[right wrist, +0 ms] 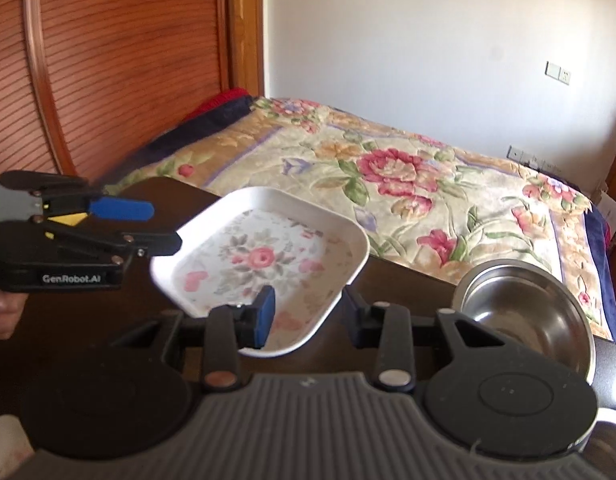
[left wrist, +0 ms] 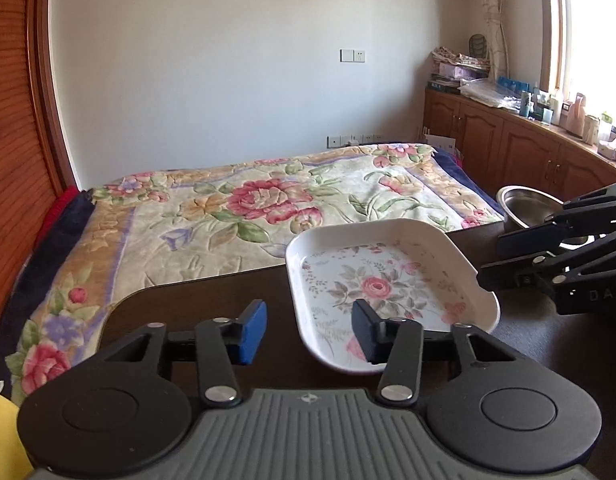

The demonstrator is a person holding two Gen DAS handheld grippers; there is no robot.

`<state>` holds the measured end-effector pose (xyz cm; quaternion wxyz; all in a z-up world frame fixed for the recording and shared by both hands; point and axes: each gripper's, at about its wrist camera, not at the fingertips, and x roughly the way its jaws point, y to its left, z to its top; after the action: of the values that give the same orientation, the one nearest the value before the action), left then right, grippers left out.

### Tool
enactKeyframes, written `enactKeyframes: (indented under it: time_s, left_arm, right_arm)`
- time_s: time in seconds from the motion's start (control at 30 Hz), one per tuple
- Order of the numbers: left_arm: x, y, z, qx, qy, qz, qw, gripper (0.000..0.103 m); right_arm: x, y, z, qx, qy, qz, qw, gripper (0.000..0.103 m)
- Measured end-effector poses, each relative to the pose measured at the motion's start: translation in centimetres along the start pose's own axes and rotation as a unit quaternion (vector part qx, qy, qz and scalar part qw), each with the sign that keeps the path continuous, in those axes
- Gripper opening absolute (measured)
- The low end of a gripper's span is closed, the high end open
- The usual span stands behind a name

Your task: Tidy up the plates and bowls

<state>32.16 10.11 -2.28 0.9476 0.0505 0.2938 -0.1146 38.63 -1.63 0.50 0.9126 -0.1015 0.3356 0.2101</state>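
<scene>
Both claws, left and right, agape astride opposite rims of floral plate, apparently ungripped.

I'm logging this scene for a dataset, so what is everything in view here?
Floral plate: one, white with pink roses, on the dark table between both grippers.
Steel bowl: one, silver, on the table to the plate's right.
Table: one, dark brown, beside the bed.
Bed blanket: one, cream with pink flowers, behind the table.
Cabinets: a brown wooden row under the window, cluttered top.
Left hand-held gripper: black, blue pads, open, one finger over the plate's left edge.
Right hand-held gripper: black, blue pads, open across the plate's near right rim.
</scene>
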Motion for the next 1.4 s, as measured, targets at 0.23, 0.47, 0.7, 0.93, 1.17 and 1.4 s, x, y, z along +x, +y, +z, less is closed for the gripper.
enactKeyframes:
  time_s: [0.23,0.47,0.7,0.93,1.17,1.4]
  left_arm:
    - [2.4,0.9,0.3,-0.016,0.018,-0.007,0.9997,0.031]
    - [3.7,1.3,0.2,-0.024,0.026,-0.016,0.9993,0.024]
    - [3.9,1.2,0.2,-0.020,0.031,-0.019,0.9991,0.010]
    - [3.8,1.5,0.2,-0.023,0.032,-0.014,0.9991,0.010]
    - [2.8,1.5,-0.1,-0.028,0.032,-0.010,0.9990,0.009]
    - [0.1,1.2,-0.4,-0.037,0.031,-0.017,0.9987,0.009]
  right_arm:
    - [2.5,-1.1,0.9,0.018,0.036,-0.011,0.999,0.030]
    - [3.6,-1.5,0.6,0.037,0.059,-0.008,0.998,0.028]
    - [3.6,-1.2,0.8,0.041,0.073,0.000,0.996,0.019]
    - [3.6,-0.8,0.6,0.034,0.072,0.000,0.997,0.018]
    - [3.5,-1.1,0.2,0.054,0.059,0.012,0.997,0.016]
    - [1.8,-1.0,-0.2,0.061,0.044,0.025,0.997,0.015]
